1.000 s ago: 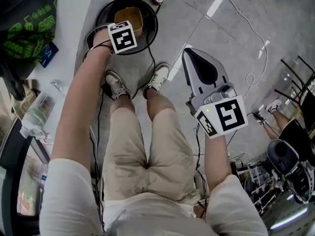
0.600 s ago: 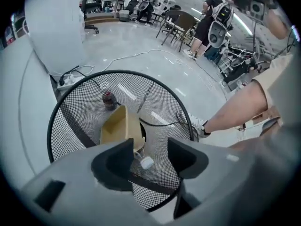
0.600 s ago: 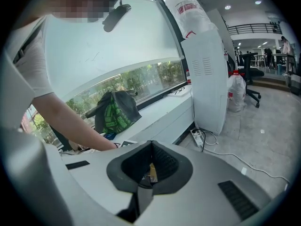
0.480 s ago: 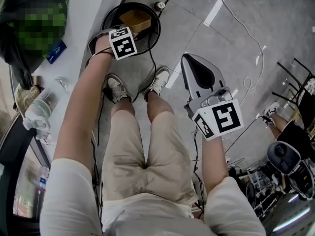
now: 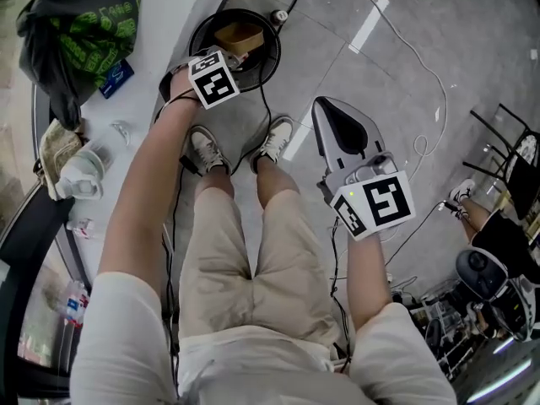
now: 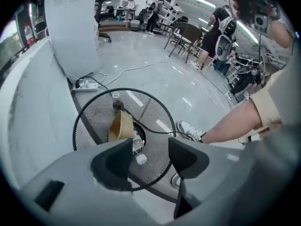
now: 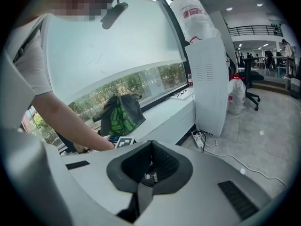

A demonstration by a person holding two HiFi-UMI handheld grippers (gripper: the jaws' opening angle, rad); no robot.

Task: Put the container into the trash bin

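Your left gripper (image 6: 150, 157) has its dark, rounded jaws opening with nothing between them; your right gripper (image 7: 149, 166) is closed tight and empty. The tan, open-topped container (image 6: 121, 126) lies tilted inside the round black wire-mesh trash bin (image 6: 157, 126), just beyond the left jaws. A second ago it sat upright at that gripper's tip.

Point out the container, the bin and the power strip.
container (image 6: 120, 126): left gripper view, its tan side wall.
bin (image 6: 92, 119): left gripper view, bare mesh wall.
power strip (image 6: 88, 84): left gripper view, its white body.
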